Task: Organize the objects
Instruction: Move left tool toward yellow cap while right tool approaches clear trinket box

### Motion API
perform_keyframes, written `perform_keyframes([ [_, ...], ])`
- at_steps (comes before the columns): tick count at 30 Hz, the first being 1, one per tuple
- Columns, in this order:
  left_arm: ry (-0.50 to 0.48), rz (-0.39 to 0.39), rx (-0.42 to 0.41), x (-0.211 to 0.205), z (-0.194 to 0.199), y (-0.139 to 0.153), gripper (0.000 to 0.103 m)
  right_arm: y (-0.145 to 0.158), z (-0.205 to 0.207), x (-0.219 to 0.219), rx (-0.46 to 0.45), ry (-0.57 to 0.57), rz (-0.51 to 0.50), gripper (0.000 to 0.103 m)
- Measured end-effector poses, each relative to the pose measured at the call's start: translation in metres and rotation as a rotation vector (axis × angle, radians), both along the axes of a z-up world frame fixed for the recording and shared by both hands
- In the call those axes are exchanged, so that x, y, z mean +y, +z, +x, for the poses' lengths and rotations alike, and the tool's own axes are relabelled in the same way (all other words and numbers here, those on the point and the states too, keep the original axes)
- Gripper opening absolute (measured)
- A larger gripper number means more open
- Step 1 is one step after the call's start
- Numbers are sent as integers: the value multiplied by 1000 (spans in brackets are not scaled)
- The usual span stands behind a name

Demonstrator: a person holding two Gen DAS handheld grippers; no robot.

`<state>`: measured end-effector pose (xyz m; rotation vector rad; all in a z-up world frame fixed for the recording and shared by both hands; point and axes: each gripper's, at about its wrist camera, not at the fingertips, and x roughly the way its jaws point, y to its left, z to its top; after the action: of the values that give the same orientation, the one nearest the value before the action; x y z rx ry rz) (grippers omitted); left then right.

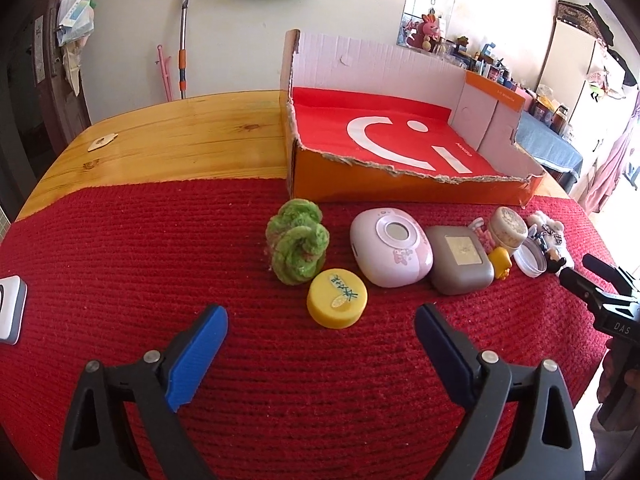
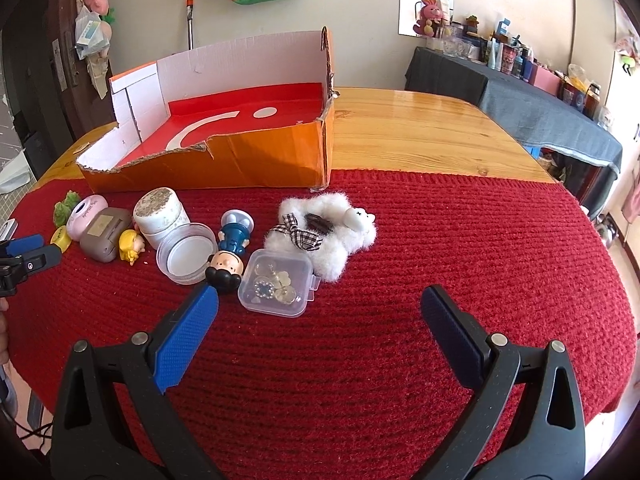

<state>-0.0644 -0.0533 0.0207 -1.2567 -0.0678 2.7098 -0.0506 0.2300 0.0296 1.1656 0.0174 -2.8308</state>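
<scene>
Yellow puck (image 1: 337, 298): I read this round yellow tin or soap, with a green-and-white leaf picture on its top face, as the likeliest first pick; it lies flat on the red knitted mat (image 1: 120, 260), just ahead of my left gripper (image 1: 320, 344) and very slightly right of its centre line.
Long axis: none to speak of, it is round, so I judge any approach angle across it would serve.
Nearer hand: the left one, clearly; in the right wrist view the puck (image 2: 61, 238) is far off at the left edge of the row.
Left gripper: jaws stand wide, nothing between the blue pads, hovering short of the puck.
Right gripper (image 2: 320, 312): also wide and empty, with the clear plastic box (image 2: 276, 282) of small trinkets just ahead and left of centre.
Neighbours of the puck: the green fuzzy coil (image 1: 298, 246) touches or nearly touches it on the far left; the pink rounded case (image 1: 390, 250) sits just beside it on the right, then the grey case (image 1: 459, 260).
Rest of the row: yellow-haired figure (image 2: 131, 245), white jar (image 2: 157, 209), open clear lid (image 2: 188, 254), blue-suited doll (image 2: 232, 248), white fluffy toy (image 2: 332, 232).
Destination, my guess: the torn orange cardboard box (image 1: 400, 186) with a red floor, at the mat's far edge on the wooden tabletop (image 1: 180, 132).
Progress: box looks bare inside, so nothing sorted yet.
Risk: closing on the puck may nudge the green coil.
</scene>
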Motion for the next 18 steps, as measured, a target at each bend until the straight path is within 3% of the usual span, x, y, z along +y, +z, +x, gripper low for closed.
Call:
perform_keyframes([
  [11,-39,-37,1,1,-5,-1,91,-1,-3,15,-25,-56,30,103],
  [15,-61,-36,11,3,-6,0,77,-1,-5,16,-36,-35,15,103],
  [18,-76,-27,14,5,-6,1,72,-1,-7,10,-34,-9,23,96],
])
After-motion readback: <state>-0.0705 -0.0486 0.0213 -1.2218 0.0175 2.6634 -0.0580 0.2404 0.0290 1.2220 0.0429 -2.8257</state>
